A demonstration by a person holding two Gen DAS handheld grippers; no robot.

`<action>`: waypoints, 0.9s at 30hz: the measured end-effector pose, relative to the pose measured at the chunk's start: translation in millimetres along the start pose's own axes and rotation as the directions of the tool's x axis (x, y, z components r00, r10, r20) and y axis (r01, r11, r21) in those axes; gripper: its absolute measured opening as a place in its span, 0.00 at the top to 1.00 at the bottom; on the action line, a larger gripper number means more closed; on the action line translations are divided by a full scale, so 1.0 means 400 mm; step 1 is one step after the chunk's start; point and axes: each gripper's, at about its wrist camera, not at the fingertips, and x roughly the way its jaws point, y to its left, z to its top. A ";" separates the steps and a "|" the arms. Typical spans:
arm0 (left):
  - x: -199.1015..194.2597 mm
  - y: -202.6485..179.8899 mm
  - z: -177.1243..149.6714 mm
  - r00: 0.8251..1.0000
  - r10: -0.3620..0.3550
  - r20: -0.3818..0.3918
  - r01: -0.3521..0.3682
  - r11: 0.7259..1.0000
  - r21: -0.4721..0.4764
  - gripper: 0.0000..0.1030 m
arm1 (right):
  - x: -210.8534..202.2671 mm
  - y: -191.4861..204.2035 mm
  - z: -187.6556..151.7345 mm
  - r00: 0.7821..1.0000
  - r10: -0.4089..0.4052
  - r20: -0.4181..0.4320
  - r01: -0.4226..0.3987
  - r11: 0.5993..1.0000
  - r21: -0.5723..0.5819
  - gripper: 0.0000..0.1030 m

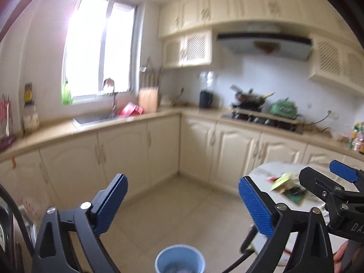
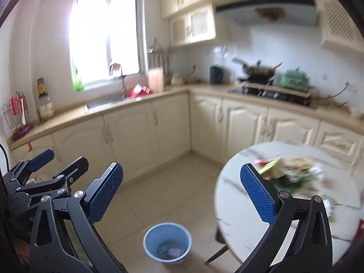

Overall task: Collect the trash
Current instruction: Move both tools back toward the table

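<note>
A pile of wrappers and paper trash [image 2: 289, 173] lies on a round white marble table [image 2: 245, 204] at the right; the pile also shows in the left wrist view [image 1: 289, 186]. A light blue bin [image 2: 167, 242] stands on the floor left of the table, with some scraps inside; it also shows in the left wrist view [image 1: 179, 259]. My left gripper [image 1: 182, 204] is open and empty, held above the floor and bin. My right gripper [image 2: 182, 195] is open and empty, its right finger over the table's edge. Each gripper shows in the other's view.
Cream L-shaped kitchen cabinets [image 2: 136, 122] run along the back, with a sink [image 2: 107, 102], a stove with a wok [image 2: 261, 72] and a green pot [image 2: 294, 80]. A tiled floor [image 2: 163, 193] lies between the cabinets and the table.
</note>
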 end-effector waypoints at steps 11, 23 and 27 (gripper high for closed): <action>-0.362 -0.073 -0.146 0.978 -0.103 0.184 0.095 0.994 0.055 0.01 | -0.353 -0.084 0.045 0.971 -0.133 0.200 0.126 0.991 0.048 0.00; -0.259 -0.071 -0.307 0.958 -0.177 0.223 0.154 0.981 0.116 0.01 | -0.457 -0.189 0.046 0.926 -0.266 0.268 0.248 0.964 0.100 0.00; -0.180 -0.103 -0.289 0.959 -0.205 0.198 0.179 0.974 0.141 0.01 | -0.467 -0.228 0.032 0.910 -0.315 0.269 0.295 0.949 0.115 0.00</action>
